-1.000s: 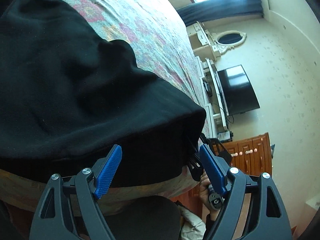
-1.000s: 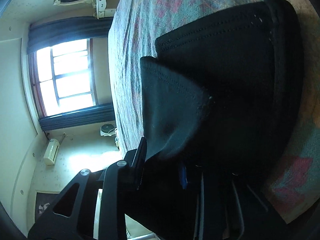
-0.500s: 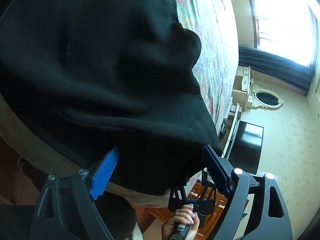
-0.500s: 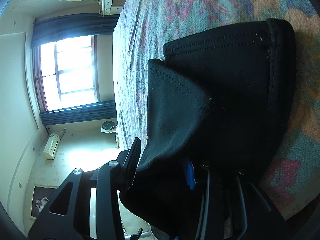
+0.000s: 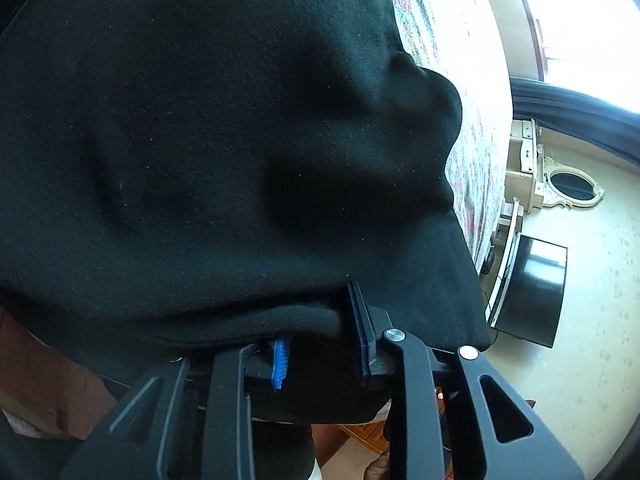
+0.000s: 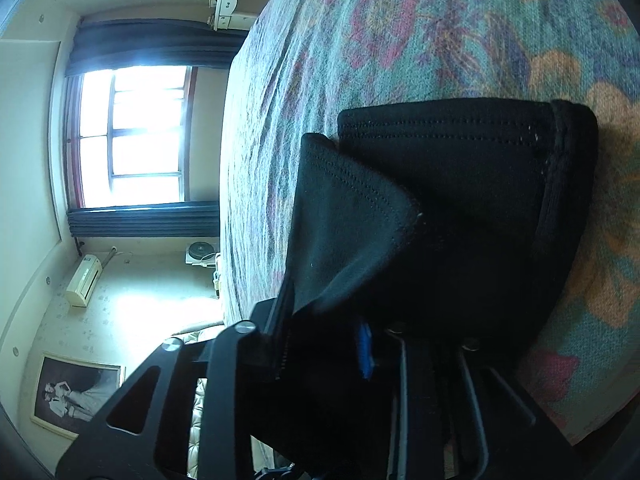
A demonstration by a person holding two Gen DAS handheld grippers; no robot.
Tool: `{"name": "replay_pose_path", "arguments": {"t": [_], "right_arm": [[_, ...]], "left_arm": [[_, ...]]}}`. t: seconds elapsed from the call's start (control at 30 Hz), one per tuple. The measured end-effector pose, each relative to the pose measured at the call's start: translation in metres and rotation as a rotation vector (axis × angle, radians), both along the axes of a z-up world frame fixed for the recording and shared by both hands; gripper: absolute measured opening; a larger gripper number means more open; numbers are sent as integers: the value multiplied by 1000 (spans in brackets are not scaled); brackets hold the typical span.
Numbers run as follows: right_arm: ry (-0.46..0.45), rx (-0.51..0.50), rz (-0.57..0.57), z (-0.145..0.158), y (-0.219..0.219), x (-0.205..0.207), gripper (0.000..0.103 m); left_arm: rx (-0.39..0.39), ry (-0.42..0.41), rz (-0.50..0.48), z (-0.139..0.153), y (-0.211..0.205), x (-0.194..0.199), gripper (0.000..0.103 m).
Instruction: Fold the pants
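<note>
Where the left tool meets the work, its two blue-padded fingers are drawn close together and pinch a rolled edge of the black knit fabric pants. Cloth bulges directly over and ahead of the tool, filling most of the left wrist view; a loose corner hangs down past the right-hand finger. Beyond the cloth, a narrow strip of the floral-patterned bedspread is visible, with a black flat-screen television and an oval white-framed mirror well apart on the far side of the room.

Right tool: its fingers are pressed onto a stitched hem corner of the same pants, one dark finger on the left of the fabric flap and a blue pad on the other side. The flap rises straight out of the grip. Ahead of it, the folded body of the pants lies flat on the bedspread, its thick ribbed edge to the right. A bright window with dark curtains, a wall-mounted air conditioner and a framed photograph stand off to the left.
</note>
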State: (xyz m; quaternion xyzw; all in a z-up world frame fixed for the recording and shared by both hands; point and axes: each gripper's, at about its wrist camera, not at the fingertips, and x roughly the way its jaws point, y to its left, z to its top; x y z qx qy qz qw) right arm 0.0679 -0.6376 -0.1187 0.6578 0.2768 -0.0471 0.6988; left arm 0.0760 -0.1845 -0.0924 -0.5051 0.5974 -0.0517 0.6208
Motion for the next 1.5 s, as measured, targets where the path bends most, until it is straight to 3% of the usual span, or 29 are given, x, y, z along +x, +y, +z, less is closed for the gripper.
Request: {"name": "replay_pose_path", "arguments": {"t": [0.07,0.17,0.27,0.4,0.53,0.63,0.73,0.8,0.87,0.9,1.0,1.07,1.13,1.2,1.33,1.4,1.43,1.47,1.5], "right_arm": [[6,-7,-13,-2,-4,-2,10],[-2,-48,-14,6,-8,-7,8],[-40,-132,-14,32,-17,-17,8],[-65,-206,-22,54,-36,-41,8],[27,-238,-15,31,-52,-59,8],[85,-200,-15,2,-58,-67,7],[70,-166,-8,-10,-63,-69,6],[53,-149,-38,-7,-68,-77,13],[53,-163,-76,0,-76,-90,44],[62,-175,-88,3,-79,-95,46],[46,-146,-76,-3,-79,-101,46],[12,-101,-74,-11,-79,-99,46],[-11,-70,-63,-20,-78,-92,46],[-31,-35,-66,-32,-76,-87,46],[-83,10,-83,-41,-76,-83,47],[-78,-39,-36,-34,-73,-76,43],[-68,-63,-9,-31,-71,-72,22],[-64,-63,12,-30,-71,-70,10],[-71,-51,8,-29,-72,-71,9]], "left_arm": [[-4,-1,-15,0,1,-2,19],[1,-14,-42,5,0,-3,13],[18,-37,-74,15,-7,-8,10],[44,-112,-143,33,-23,-17,9],[70,-139,-187,30,-26,-25,9],[75,-153,-193,27,-28,-28,9],[91,-222,-233,36,-28,-35,10],[96,-274,-268,42,-26,-37,11],[98,-333,-293,53,-21,-36,11],[96,-360,-306,58,-14,-38,12],[126,-433,-341,71,-4,-39,22],[134,-447,-346,77,-2,-37,46],[74,-422,-365,75,0,-41,58],[26,-414,-412,73,0,-50,58],[55,-521,-478,85,-17,-54,59],[83,-531,-480,86,-16,-51,59],[81,-524,-471,86,-14,-46,59],[87,-520,-458,88,-11,-47,59],[95,-520,-445,90,-7,-44,59]]}}
